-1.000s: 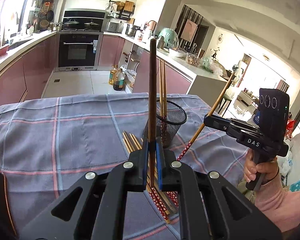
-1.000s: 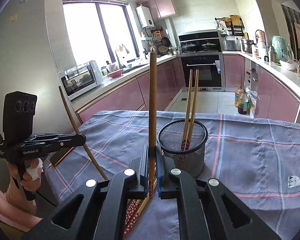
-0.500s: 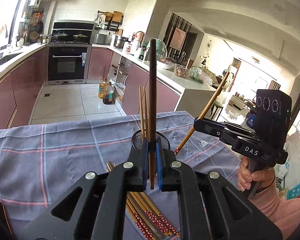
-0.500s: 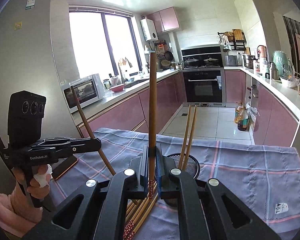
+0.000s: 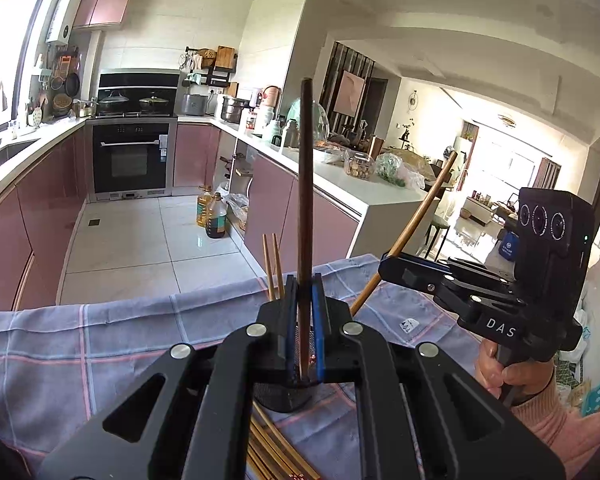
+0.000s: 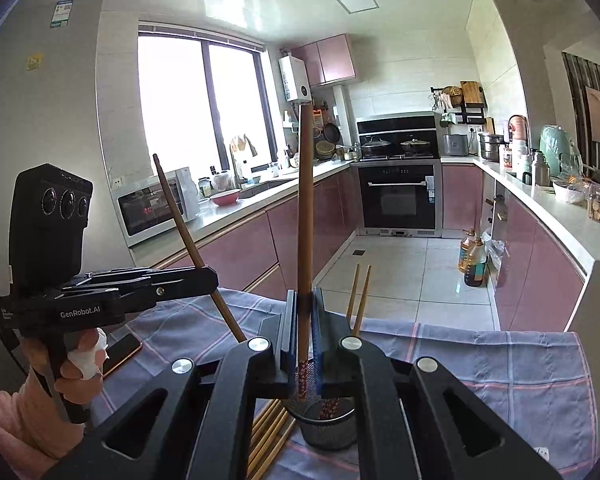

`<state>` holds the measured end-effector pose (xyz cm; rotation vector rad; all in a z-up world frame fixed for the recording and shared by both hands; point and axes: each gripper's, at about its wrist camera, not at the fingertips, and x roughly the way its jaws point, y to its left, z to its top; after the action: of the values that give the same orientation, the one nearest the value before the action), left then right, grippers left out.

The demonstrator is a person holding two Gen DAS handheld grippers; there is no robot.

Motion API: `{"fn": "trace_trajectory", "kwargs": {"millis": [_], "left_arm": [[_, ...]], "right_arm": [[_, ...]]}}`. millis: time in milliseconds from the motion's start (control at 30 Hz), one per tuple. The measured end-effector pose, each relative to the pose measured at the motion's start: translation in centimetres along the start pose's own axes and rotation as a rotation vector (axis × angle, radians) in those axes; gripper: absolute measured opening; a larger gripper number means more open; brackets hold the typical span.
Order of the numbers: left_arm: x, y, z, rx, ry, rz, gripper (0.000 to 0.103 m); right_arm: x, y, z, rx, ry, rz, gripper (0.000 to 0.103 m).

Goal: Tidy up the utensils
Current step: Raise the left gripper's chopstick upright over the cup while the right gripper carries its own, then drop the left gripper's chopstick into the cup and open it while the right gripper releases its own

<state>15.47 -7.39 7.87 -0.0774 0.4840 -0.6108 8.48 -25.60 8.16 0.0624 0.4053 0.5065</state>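
Left wrist view: the left gripper has its jaws clamped on one dark brown chopstick, which stands upright between the blue pads. Right wrist view shows the right gripper pinching one lighter chopstick with a red patterned end, also upright.

Just beyond and below both sets of fingers sits one black mesh holder on the checked grey cloth. Two chopsticks stand in it, leaning together, patterned ends down.

Beside the holder, a loose bundle of chopsticks lies flat on the cloth; several show, but the grippers hide too much to count them.

A hand in a pink sleeve holds the right gripper's handle. Near the cloth's left edge in the right wrist view lies a dark phone.
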Motion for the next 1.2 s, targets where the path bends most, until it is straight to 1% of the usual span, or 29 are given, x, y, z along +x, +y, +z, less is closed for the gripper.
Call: {"fn": "trace_trajectory", "kwargs": {"millis": [200, 400, 567, 667, 767, 867, 1100, 1200], "left_arm": [[2.2, -0.6, 0.0, 0.016, 0.055, 0.032, 0.008], [4.9, -0.1, -1.5, 0.016, 0.159, 0.030, 0.008], [6.6, 0.2, -2.4, 0.030, 0.229, 0.032, 0.008], [7.7, 0.3, -2.6, 0.031, 0.266, 0.033, 0.008], [9.1, 0.8, -2.9, 0.033, 0.292, 0.044, 0.008], [10.2, 1.3, -2.6, 0.030, 0.299, 0.050, 0.008], [11.7, 1.7, -2.5, 0.013, 0.315, 0.056, 0.008], [11.9, 1.9, -2.8, 0.004, 0.315, 0.065, 0.009]], "right_arm": [[2.0, -1.1, -0.7, 0.011, 0.054, -0.022, 0.006], [4.4, -1.4, -2.0, 0.020, 0.159, -0.011, 0.006], [6.4, -1.9, -3.2, 0.039, 0.252, -0.003, 0.006], [7.4, -2.3, -3.6, 0.058, 0.287, -0.001, 0.006], [8.1, -2.6, -3.9, 0.069, 0.307, -0.010, 0.006], [8.8, -2.8, -4.1, 0.079, 0.319, -0.019, 0.006], [9.5, -3.0, -4.3, 0.099, 0.326, -0.027, 0.006], [9.7, -3.1, -4.4, 0.109, 0.327, -0.036, 0.008]]}}
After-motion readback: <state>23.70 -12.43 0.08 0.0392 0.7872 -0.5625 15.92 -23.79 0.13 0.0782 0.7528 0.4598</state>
